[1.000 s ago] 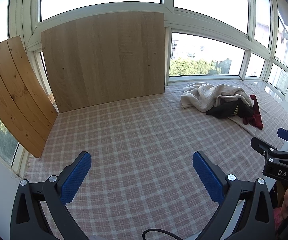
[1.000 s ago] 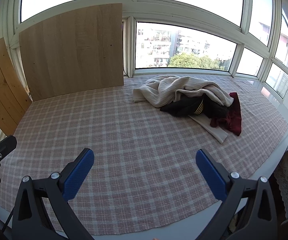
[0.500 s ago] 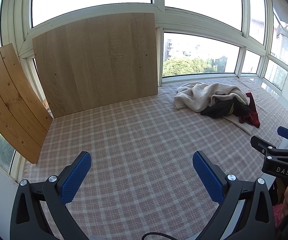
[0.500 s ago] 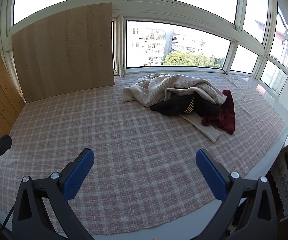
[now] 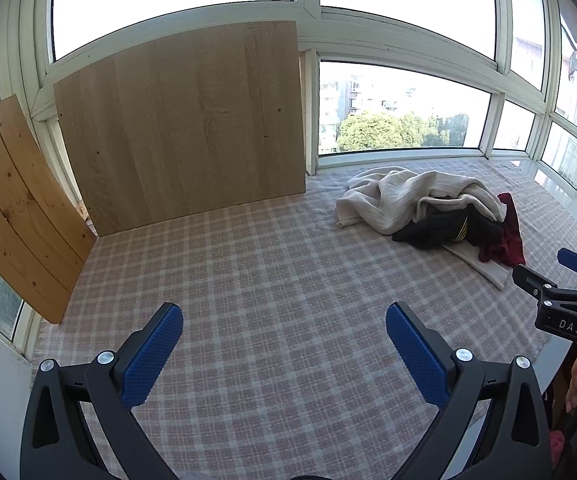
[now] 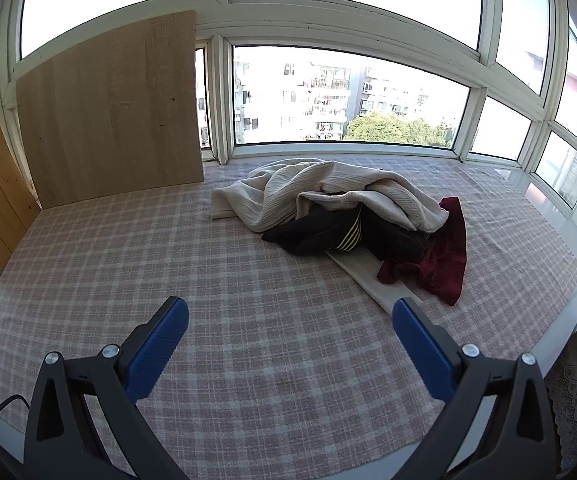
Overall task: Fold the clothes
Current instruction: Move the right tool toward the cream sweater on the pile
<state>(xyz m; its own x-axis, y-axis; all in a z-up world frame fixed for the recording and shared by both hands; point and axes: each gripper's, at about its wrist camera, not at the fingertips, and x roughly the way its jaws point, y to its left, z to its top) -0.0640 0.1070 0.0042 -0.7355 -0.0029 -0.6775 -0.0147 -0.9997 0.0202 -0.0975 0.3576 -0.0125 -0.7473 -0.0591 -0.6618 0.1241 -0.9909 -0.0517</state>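
A heap of clothes lies at the back right of the checked cloth: a cream ribbed garment [image 6: 328, 192] on top, a black piece with yellow stripes [image 6: 324, 236] under it, and a dark red garment [image 6: 444, 264] at the right. The same heap [image 5: 428, 208] shows far right in the left wrist view. My right gripper [image 6: 288, 320] is open and empty, just short of the heap, its right pad close to a cream strip [image 6: 372, 276]. My left gripper [image 5: 284, 320] is open and empty over bare cloth, well left of the clothes.
A pink checked cloth [image 5: 268, 272] covers the surface. A large wooden board [image 5: 180, 128] leans on the back windows and a plank panel [image 5: 12, 208] leans at the left. The surface's front edge runs close on the right [image 6: 568, 320]. The right gripper's body [image 5: 568, 308] shows at the far right.
Both grippers have moved forward and to the right toward the clothes heap, which now looks larger and nearer in the right wrist view. Both stay open and empty.
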